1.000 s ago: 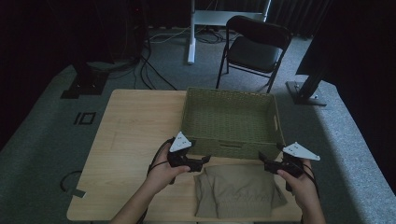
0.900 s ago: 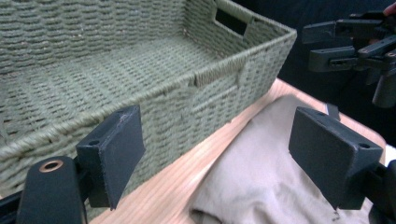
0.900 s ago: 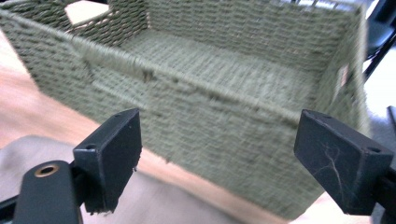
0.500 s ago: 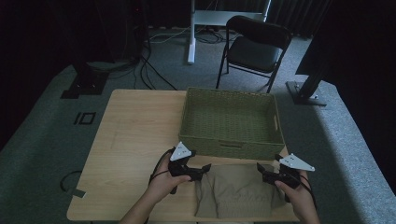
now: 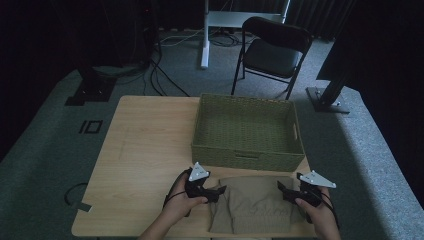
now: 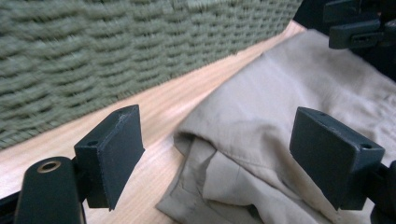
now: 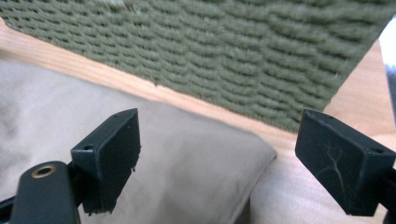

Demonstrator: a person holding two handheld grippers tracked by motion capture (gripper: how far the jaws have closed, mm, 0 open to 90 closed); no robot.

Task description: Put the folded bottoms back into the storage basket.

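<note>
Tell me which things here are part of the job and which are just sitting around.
In the job: folded beige garment; left gripper and right gripper, both open at its sides; likely the green woven basket just behind it.

Lying about: folding chair, floor cables, white stand.

A folded beige garment (image 5: 257, 205) is lying flat at the table's near edge, just in front of the green woven basket (image 5: 247, 131), its corners slightly rumpled.

floor: grey carpet (image 5: 50, 150), dim | beyond the grippers, past the table: black folding chair (image 5: 272, 50), white stand leg (image 5: 205, 35) | far left: black cables (image 5: 160, 75) | surroundings: dark
</note>
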